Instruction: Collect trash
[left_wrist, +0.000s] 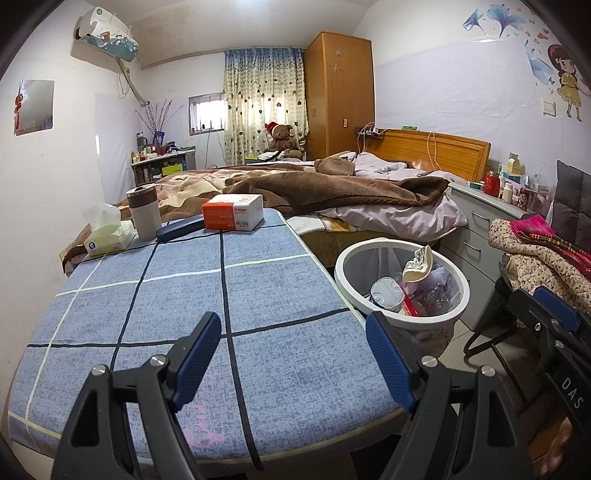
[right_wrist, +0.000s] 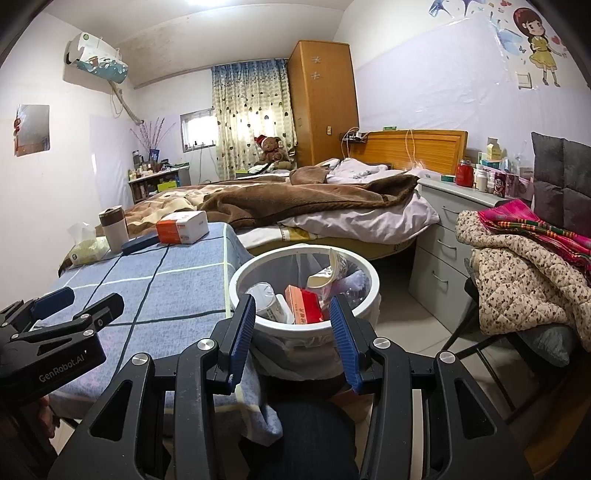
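Note:
A white round trash bin (left_wrist: 400, 321) stands on the floor right of the table; it also shows in the right wrist view (right_wrist: 306, 330). It holds a crumpled cup (right_wrist: 327, 271), a white can (right_wrist: 267, 299), a red box (right_wrist: 306, 306) and clear plastic. My left gripper (left_wrist: 293, 354) is open and empty above the near part of the blue checked tablecloth (left_wrist: 184, 295). My right gripper (right_wrist: 293, 328) is open and empty, just in front of the bin's near rim. The left gripper shows at the left of the right wrist view (right_wrist: 79, 301).
At the table's far end sit an orange-white box (left_wrist: 232, 212), a dark blue case (left_wrist: 179, 229), a brown-white tumbler (left_wrist: 144, 212) and a tissue pack (left_wrist: 107, 234). A bed with a brown blanket (left_wrist: 332, 188) lies behind. A grey drawer unit (right_wrist: 443, 254) and a clothes-covered chair (right_wrist: 524, 280) stand right.

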